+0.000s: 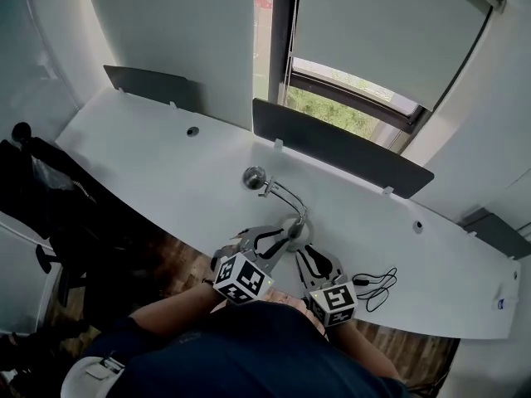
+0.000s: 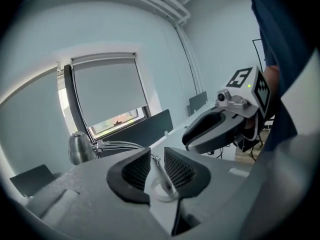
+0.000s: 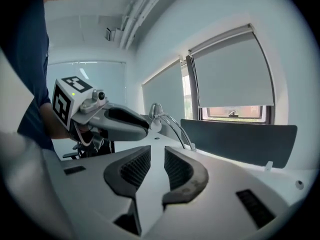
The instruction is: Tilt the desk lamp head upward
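The desk lamp stands on the white desk [image 1: 149, 156]. Its chrome head [image 1: 254, 177] is held out to the left on a thin curved arm [image 1: 286, 197] that rises from a round base [image 1: 293, 227]. My left gripper [image 1: 280, 237] is at the base with its jaws apart; in the left gripper view [image 2: 156, 166] the lower end of the lamp arm [image 2: 159, 173] stands in the gap, and the pads are not pressing on it. The lamp head [image 2: 77, 148] shows to the left there. My right gripper [image 1: 305, 258] sits just right of the base, open [image 3: 156, 166] and holding nothing.
A black cable [image 1: 375, 287] lies coiled on the desk right of my right gripper. Dark partition panels [image 1: 340, 148] stand along the desk's far edge under the window [image 1: 348, 110]. A black chair [image 1: 33, 189] is at the left, beside the near desk edge.
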Available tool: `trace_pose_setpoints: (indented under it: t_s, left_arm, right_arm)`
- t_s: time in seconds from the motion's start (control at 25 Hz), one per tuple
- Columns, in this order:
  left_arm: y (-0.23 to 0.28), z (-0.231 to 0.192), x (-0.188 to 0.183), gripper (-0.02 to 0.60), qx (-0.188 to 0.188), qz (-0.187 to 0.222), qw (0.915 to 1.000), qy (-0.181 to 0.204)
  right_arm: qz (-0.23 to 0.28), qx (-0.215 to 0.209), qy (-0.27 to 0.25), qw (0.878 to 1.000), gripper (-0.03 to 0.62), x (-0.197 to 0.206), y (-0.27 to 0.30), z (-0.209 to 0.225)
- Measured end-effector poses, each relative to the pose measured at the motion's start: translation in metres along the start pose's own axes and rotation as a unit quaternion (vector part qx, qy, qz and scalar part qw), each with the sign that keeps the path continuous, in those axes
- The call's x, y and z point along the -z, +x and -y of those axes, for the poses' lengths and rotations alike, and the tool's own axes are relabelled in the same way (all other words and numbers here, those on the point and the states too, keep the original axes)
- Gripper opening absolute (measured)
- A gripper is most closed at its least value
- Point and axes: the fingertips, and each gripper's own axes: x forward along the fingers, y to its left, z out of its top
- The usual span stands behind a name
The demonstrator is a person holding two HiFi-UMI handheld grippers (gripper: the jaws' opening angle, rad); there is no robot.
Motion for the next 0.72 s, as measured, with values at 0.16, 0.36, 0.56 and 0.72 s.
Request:
trace_pose_setpoints:
  t_s: [0.16, 0.36, 0.56, 0.72]
  left_arm:
    - [-0.011, 0.006, -0.015, 0.036, 0.018, 0.029, 0.9992, -0.02]
    - [-0.021, 0.007, -0.027, 0.008, 0.017, 0.054, 0.997, -0.052]
    - [-0.026, 0.007, -0.03, 0.007, 0.016, 0.076, 0.9938, -0.08]
    - [-0.027, 0.014, -0.03, 0.006, 0.03, 0.087, 0.9908, -0.099]
  right_arm:
    - [0.03, -0.017, -0.011, 0.999, 0.06, -0.032, -0.006, -0.014]
    - [0.066, -0.024, -0.018, 0.997, 0.032, -0.051, -0.014, -0.02]
    - [0.058, -0.02, -0.001, 0.998, 0.018, -0.038, -0.013, -0.02]
    - [0.056, -0.026, 0.003, 0.998, 0.011, -0.033, -0.012, -0.028]
